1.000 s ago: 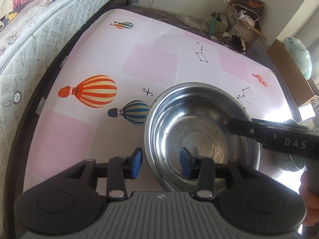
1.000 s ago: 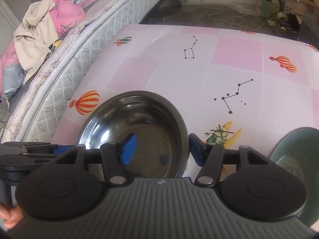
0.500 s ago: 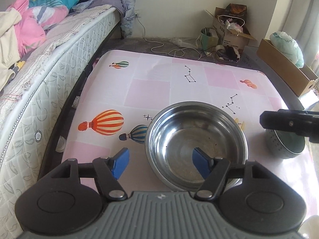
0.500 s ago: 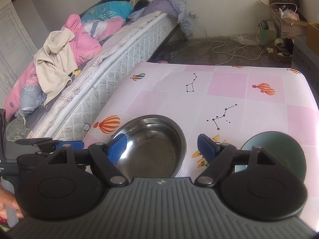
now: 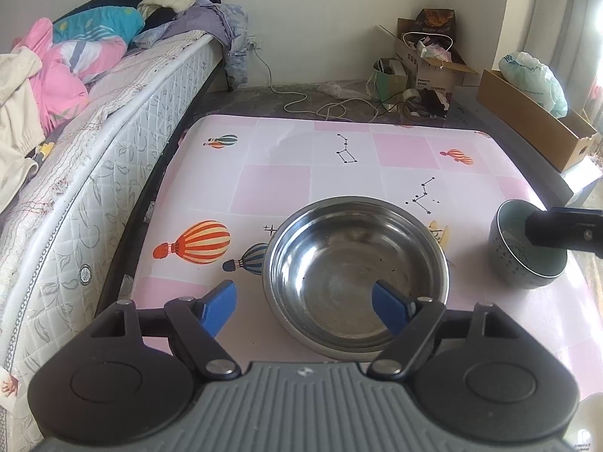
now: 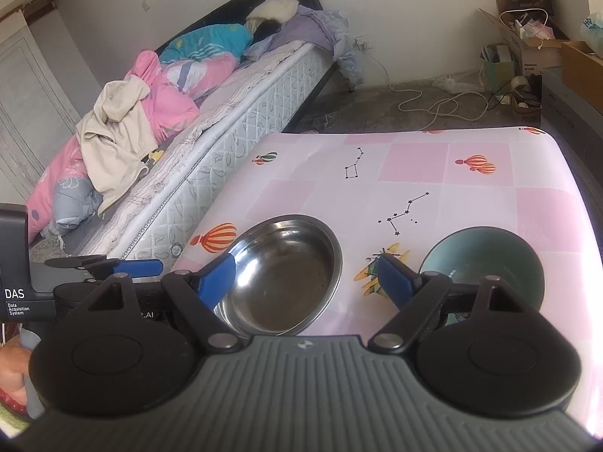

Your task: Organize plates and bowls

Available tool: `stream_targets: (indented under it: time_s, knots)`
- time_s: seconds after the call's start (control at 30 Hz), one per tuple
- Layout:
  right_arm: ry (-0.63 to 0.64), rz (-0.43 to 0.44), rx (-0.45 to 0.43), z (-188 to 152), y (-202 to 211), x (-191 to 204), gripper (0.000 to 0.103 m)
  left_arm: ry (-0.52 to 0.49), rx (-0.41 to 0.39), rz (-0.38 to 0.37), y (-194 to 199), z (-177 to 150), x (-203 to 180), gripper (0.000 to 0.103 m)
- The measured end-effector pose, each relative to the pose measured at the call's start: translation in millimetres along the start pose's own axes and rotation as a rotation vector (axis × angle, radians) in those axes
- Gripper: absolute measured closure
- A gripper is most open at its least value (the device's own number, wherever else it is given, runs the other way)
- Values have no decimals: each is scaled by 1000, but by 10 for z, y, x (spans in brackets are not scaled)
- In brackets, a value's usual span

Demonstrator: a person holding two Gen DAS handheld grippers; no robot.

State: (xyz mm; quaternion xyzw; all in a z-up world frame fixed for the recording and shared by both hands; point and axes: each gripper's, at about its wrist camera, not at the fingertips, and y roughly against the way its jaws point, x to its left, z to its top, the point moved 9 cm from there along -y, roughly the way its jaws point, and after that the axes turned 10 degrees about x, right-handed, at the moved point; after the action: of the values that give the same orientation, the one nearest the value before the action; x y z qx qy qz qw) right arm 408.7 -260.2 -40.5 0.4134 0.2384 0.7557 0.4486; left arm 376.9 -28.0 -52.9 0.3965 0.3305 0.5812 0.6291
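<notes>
1. While the left wrist view looks down over the counter (image 5: pixel 271 188), the left tongs (image 5: pixel 303 307) fill the lower part of the frame with their blue pads apart and opening wider, nothing pressed between them.
2. Just above those tongs, at lower centre, a steel bowl (image 5: pixel 356 275) sits upright on the counter; the right-hand pad overlaps its inside in the picture, the left-hand pad lies outside its rim, and neither can be seen to touch it.
3. At the right edge, a dark green bowl (image 5: pixel 524 260) stands on the counter well apart from the steel one, with a black part of the right tongs (image 5: pixel 561 228) reaching in over it from the frame's right edge.
4. Along the left side runs a bed (image 5: pixel 94 143) heaped with pink and blue bedding, and cardboard boxes (image 5: pixel 433 56) sit on the floor at the upper right.
5. Seen from the right wrist view, the right tongs (image 6: pixel 307 278) take up the lower frame, pads apart and opening, holding nothing.
6. The steel bowl (image 6: pixel 286 275) lies at lower centre, partly behind the left-hand pad, and the green bowl (image 6: pixel 486 256) lies at lower right, partly behind the right-hand arm of the tongs.
7. At the left edge the left tongs (image 6: pixel 113 265) point in over the counter's near corner, and a hand (image 6: pixel 13 369) shows at the lower left.
8. Beyond the counter (image 6: pixel 414 173), the bed (image 6: pixel 226 113) crosses the upper left.
</notes>
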Motion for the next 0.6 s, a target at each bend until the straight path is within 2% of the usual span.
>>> stream_targets:
  time_s: [0.33,0.6]
  knots:
    - [-23,2,-21,-77,205,-107,20,-42,-39,28,121,23,-160,21]
    - [-60,0,-45,-117,347,-280,20,-74,-23,16,72,49,-361,21]
